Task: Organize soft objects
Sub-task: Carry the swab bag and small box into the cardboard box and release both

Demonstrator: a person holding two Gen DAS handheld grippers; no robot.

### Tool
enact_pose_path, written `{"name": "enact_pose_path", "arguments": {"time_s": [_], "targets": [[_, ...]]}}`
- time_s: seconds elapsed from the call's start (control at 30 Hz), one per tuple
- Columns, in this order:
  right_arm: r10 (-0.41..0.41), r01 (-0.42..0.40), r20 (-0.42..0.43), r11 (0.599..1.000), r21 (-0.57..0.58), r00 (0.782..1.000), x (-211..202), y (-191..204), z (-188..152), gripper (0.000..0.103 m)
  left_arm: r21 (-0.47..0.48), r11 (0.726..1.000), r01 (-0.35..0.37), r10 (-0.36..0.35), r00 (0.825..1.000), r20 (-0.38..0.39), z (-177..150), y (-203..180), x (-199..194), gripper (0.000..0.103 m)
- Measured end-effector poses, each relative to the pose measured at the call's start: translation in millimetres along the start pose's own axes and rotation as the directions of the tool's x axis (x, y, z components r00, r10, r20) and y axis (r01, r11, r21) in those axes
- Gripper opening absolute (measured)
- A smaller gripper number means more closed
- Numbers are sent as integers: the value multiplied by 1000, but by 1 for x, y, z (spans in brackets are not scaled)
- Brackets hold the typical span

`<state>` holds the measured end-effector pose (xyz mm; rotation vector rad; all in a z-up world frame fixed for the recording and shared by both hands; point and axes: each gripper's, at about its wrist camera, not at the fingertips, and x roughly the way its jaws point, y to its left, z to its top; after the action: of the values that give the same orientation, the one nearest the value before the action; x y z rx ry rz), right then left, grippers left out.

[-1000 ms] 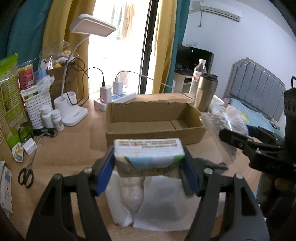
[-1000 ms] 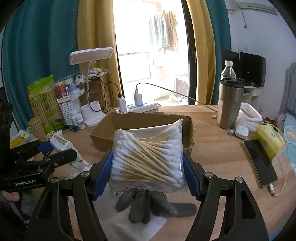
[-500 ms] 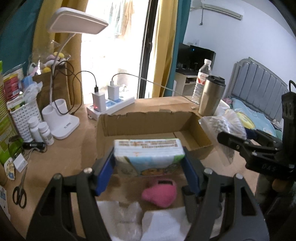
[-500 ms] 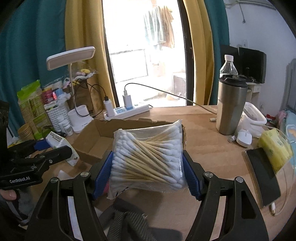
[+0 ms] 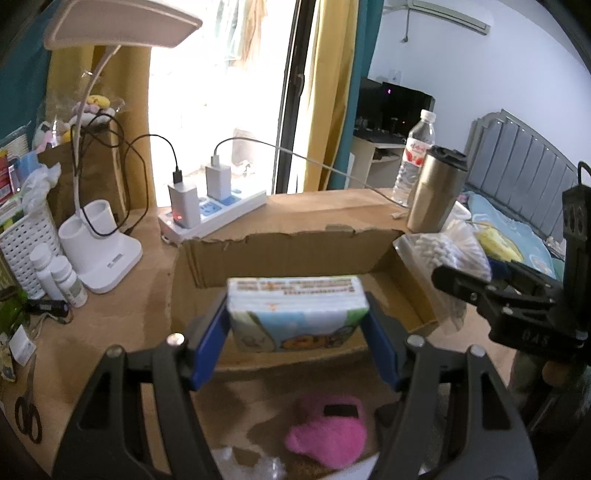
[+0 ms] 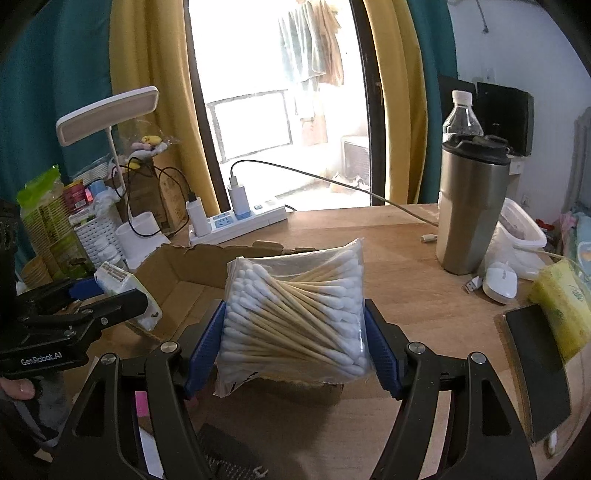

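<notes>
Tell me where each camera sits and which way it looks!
Left wrist view: sits on the left hand-held gripper, looking forward and down at the tissue pack it clamps, over the cardboard box; the right hand-held gripper shows at the right edge.
Right wrist view: sits on the right hand-held gripper, facing the window, clamping the cotton swab bag; the left hand-held gripper and a thumb show at the left.
Both views share the box, desk lamp, power strip and steel tumbler.
</notes>
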<state>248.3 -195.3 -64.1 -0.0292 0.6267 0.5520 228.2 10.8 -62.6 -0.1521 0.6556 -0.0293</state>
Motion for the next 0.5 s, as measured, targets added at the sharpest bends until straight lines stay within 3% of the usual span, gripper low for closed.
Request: {"name": "enact_pose_path", "arguments": {"time_s": [0.3, 0.5], "targets": [[15, -15, -27, 1000, 2, 1000, 22, -3, 3, 74, 1, 1000, 21, -21, 999, -44, 1, -2, 24, 69], [14, -13, -54, 1000, 8, 998, 33, -4, -2, 75, 10, 1000, 23, -22, 989, -149, -2, -4, 44, 70]]}}
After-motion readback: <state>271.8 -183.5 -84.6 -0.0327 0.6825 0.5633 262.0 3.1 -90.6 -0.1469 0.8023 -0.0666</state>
